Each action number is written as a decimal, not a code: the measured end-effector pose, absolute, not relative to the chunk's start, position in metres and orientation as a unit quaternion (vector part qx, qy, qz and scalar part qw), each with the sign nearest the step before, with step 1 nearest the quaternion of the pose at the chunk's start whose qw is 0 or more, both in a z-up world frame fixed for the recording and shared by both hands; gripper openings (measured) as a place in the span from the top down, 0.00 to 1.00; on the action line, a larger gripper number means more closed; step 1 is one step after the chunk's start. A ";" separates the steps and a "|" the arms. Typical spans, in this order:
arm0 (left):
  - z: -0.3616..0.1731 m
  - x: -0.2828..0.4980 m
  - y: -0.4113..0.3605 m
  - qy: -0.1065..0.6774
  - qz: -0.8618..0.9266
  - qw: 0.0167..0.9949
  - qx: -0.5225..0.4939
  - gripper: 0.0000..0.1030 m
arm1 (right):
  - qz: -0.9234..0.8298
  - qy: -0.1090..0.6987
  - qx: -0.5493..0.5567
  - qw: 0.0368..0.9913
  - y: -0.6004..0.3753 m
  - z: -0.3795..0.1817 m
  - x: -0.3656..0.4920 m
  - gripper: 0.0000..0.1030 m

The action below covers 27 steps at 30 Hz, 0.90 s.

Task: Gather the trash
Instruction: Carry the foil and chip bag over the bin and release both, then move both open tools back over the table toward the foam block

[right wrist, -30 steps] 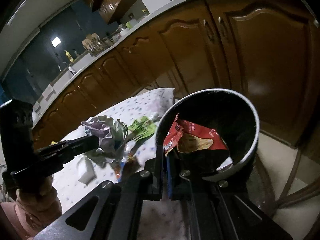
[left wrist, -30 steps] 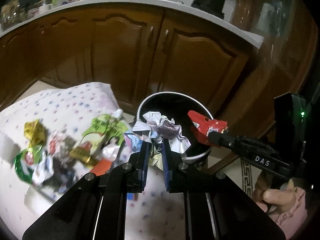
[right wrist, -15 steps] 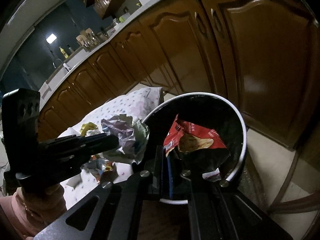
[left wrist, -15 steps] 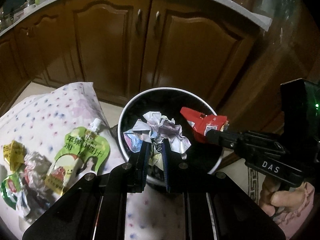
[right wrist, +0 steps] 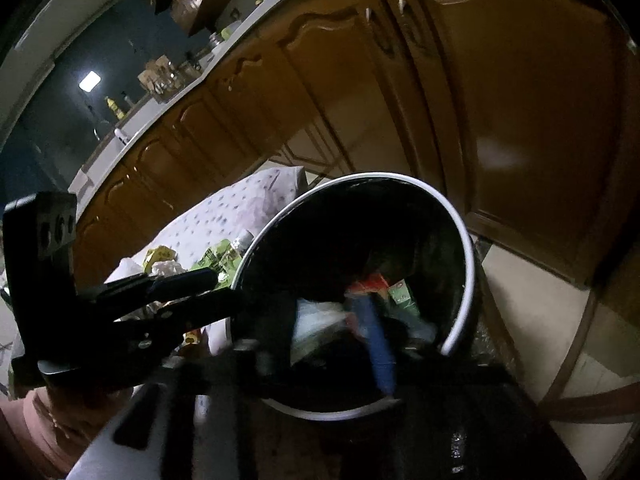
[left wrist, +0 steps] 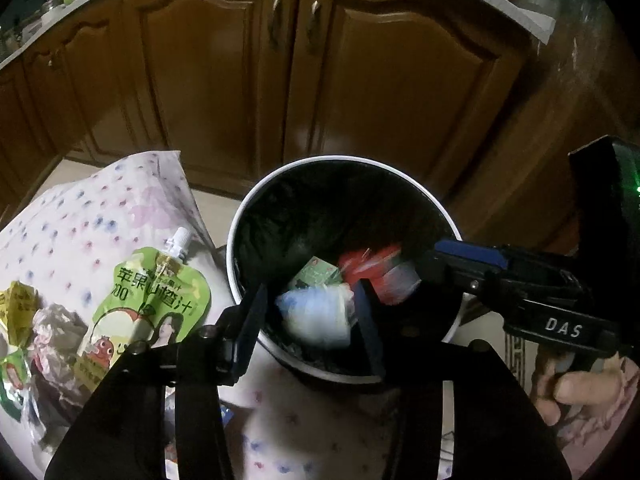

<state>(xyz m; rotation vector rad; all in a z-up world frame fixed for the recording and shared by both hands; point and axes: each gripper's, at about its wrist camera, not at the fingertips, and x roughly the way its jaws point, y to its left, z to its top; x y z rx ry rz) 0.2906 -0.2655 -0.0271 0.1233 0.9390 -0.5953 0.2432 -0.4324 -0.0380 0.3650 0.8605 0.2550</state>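
Kitchen cabinets behind a black-lined bin (left wrist: 344,208) at the dotted surface's (left wrist: 100,216) corner. Both grippers, left (left wrist: 310,312) and right (right wrist: 332,332), are opening, fingers apart; released wrappers (left wrist: 316,316) fall inside. Juice pouch (left wrist: 152,296) and scraps remain.

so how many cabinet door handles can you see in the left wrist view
2. Both are on the wooden cabinet doors behind the bin: one handle on the left door, the other handle beside it on the right door. Doors further left are too dark to tell.

Brown cabinet doors (left wrist: 224,80), pale countertop (right wrist: 168,108), tiled floor (right wrist: 532,312).
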 end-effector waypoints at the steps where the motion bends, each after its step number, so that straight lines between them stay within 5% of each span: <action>1: -0.026 0.289 -0.264 0.444 -0.282 0.849 0.055 0.56 | 0.123 0.412 0.179 0.885 -0.434 -0.038 0.242 0.56; 7: -0.019 0.275 -0.237 0.436 -0.273 0.857 0.017 0.56 | 0.118 0.395 0.190 0.891 -0.433 -0.033 0.228 0.55; 12: -0.018 0.255 -0.205 0.435 -0.265 0.860 -0.027 0.56 | 0.118 0.359 0.192 0.906 -0.419 -0.027 0.208 0.25; 27: -0.019 0.201 -0.108 0.409 -0.199 0.887 -0.085 0.51 | 0.126 0.311 0.199 0.921 -0.350 -0.032 0.157 0.12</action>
